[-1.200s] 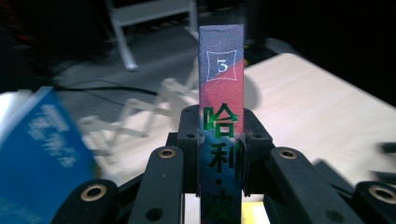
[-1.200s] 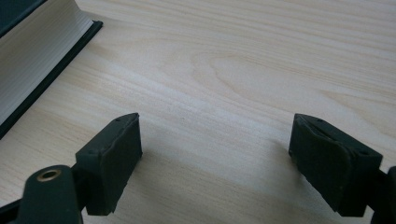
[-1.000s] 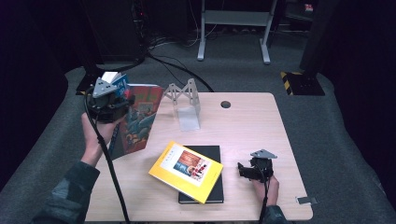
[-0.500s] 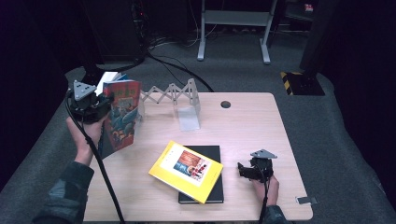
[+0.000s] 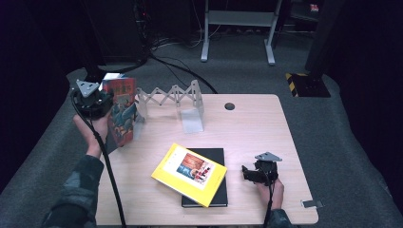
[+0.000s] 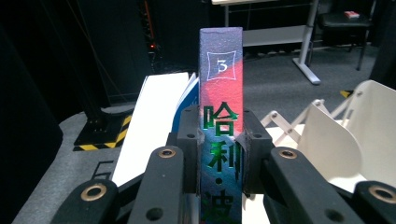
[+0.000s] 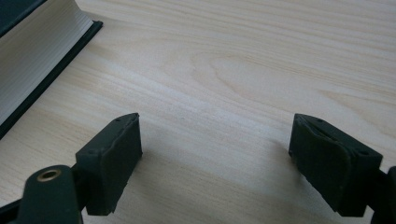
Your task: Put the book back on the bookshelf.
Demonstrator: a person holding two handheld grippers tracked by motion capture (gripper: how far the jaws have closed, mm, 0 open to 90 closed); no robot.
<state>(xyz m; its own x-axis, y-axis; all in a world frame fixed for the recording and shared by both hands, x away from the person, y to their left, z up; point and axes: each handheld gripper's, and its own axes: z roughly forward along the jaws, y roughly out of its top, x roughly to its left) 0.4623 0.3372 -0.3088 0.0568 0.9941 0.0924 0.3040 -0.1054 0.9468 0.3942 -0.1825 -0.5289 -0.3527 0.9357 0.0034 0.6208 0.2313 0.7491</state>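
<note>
Pale wood surface point(image 5: 266, 128) carries three books: one colourful book point(image 5: 121, 111) stands upright at its left edge beside the white folding rack point(image 5: 173, 97), its spine pinched in the left tongs point(image 6: 219, 140); a yellow book point(image 5: 189, 174) lies on a black book point(image 5: 218, 199). Right tongs point(image 7: 215, 149), spread and empty, rest near the stack. Up close, the left gripper view reveals a "3" on the spine.

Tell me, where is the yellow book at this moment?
In the high view, the yellow book lies askew on the black book at the table's near middle, with the right gripper resting open to its right.
</note>
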